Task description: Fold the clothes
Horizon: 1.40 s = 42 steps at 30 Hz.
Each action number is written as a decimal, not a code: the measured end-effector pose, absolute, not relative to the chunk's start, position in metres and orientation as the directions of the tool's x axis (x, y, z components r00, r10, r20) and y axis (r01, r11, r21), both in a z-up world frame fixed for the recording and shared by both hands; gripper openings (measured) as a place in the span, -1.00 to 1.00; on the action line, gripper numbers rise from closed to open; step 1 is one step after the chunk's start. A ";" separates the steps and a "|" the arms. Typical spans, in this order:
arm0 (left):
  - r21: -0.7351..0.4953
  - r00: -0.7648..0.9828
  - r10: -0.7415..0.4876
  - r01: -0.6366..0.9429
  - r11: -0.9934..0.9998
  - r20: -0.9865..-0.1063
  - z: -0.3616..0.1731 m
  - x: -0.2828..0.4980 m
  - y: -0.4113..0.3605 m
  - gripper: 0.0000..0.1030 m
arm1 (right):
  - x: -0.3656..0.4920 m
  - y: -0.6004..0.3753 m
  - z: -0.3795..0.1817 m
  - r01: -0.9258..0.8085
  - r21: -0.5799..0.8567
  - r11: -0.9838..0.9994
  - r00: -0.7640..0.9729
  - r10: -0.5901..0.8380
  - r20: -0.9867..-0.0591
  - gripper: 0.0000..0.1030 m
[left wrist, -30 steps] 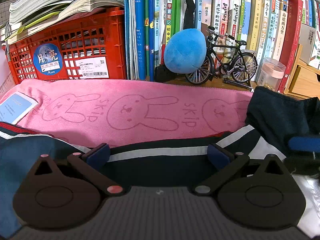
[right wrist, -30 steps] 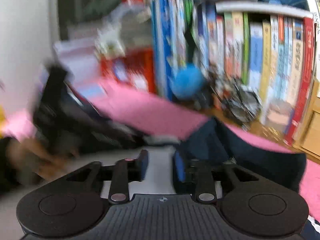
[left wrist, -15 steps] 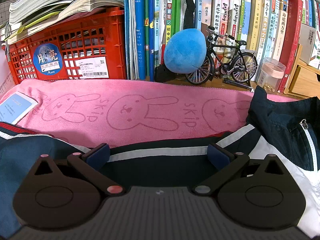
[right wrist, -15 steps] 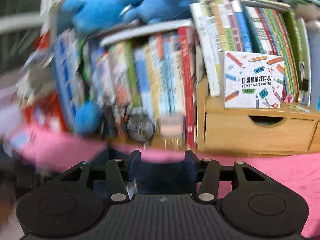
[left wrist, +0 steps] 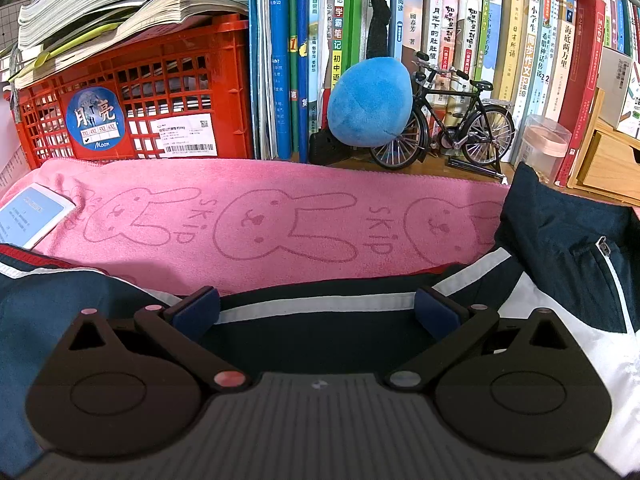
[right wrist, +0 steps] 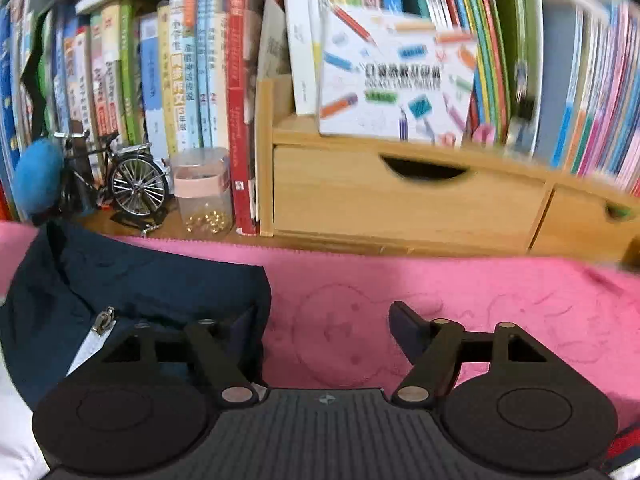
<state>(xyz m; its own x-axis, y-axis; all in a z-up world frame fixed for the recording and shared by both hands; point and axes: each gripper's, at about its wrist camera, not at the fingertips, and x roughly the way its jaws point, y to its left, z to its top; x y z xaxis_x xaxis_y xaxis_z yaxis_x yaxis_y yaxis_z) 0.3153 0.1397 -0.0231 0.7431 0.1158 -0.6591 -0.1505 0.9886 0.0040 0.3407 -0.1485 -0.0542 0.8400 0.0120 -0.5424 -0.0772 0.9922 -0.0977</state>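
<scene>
The left gripper (left wrist: pixel 316 312) tilts down over the navy jacket (left wrist: pixel 320 328), jaws wide apart, pressing nothing. The right gripper (right wrist: pixel 324 328) also angles down, jaws opening with only pink towel (right wrist: pixel 480 300) between them; its left finger sits at the collar edge (right wrist: pixel 160 280). The jacket is smooth with white stripes and a metal zip, lying on the fluffy rabbit-print towel covering the table. Since a second ago, the right gripper has swung rightward off the jacket and widened; the left has stayed put.
</scene>
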 end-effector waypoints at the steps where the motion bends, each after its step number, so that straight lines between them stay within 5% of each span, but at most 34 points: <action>1: 0.004 0.743 0.116 -0.151 0.989 -0.659 -0.023 0.315 0.140 1.00 | 0.335 -0.143 -0.052 -0.074 -0.110 0.991 0.864 0.009 -0.503 0.37; 5: 0.004 0.743 0.116 -0.151 0.989 -0.659 -0.023 0.315 0.140 1.00 | 0.314 -0.149 -0.034 -0.120 0.014 0.993 0.920 0.117 -0.374 0.38; 10: 0.004 0.743 0.116 -0.151 0.989 -0.659 -0.023 0.315 0.140 1.00 | 0.306 -0.157 -0.022 -0.122 0.052 0.991 0.921 0.132 -0.365 0.38; 15: 0.005 0.744 0.116 -0.151 0.989 -0.658 -0.023 0.315 0.140 1.00 | 0.306 -0.173 -0.030 -0.185 0.230 0.955 0.827 0.278 -0.488 0.37; 18: 0.004 0.744 0.116 -0.150 0.989 -0.658 -0.023 0.315 0.140 1.00 | 0.275 -0.157 -0.031 -0.291 0.180 0.939 0.778 0.342 -0.527 0.39; 20: 0.005 0.744 0.116 -0.150 0.989 -0.658 -0.023 0.315 0.140 1.00 | 0.247 -0.142 -0.029 -0.381 0.131 0.916 0.756 0.389 -0.526 0.50; 22: 0.005 0.744 0.116 -0.150 0.989 -0.658 -0.023 0.315 0.140 1.00 | 0.220 -0.122 -0.027 -0.482 0.097 0.871 0.721 0.457 -0.520 0.85; 26: 0.005 0.744 0.117 -0.151 0.989 -0.658 -0.023 0.315 0.140 1.00 | 0.186 -0.089 -0.030 -0.601 0.027 0.799 0.656 0.512 -0.554 0.95; 31: 0.005 0.745 0.118 -0.152 0.988 -0.657 -0.023 0.315 0.140 1.00 | 0.187 -0.105 -0.042 -0.504 -0.042 0.862 0.680 0.366 -0.635 0.97; 39: 0.009 0.744 0.121 -0.153 0.988 -0.658 -0.021 0.314 0.140 1.00 | 0.200 -0.254 -0.051 0.074 -0.021 0.997 0.757 -0.070 -0.650 0.99; 42: -0.001 0.752 0.109 -0.144 0.990 -0.650 -0.010 0.301 0.140 1.00 | 0.178 -0.282 -0.038 0.176 0.046 0.983 0.758 -0.106 -0.643 0.98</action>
<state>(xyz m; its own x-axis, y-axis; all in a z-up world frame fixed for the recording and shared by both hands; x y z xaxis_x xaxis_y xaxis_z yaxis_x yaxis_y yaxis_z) 0.3010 0.1396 -0.0096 0.7517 0.1086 -0.6505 -0.1442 0.9895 -0.0014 0.1777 -0.2821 -0.0384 0.7582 -0.1057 -0.6434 0.1761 0.9833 0.0460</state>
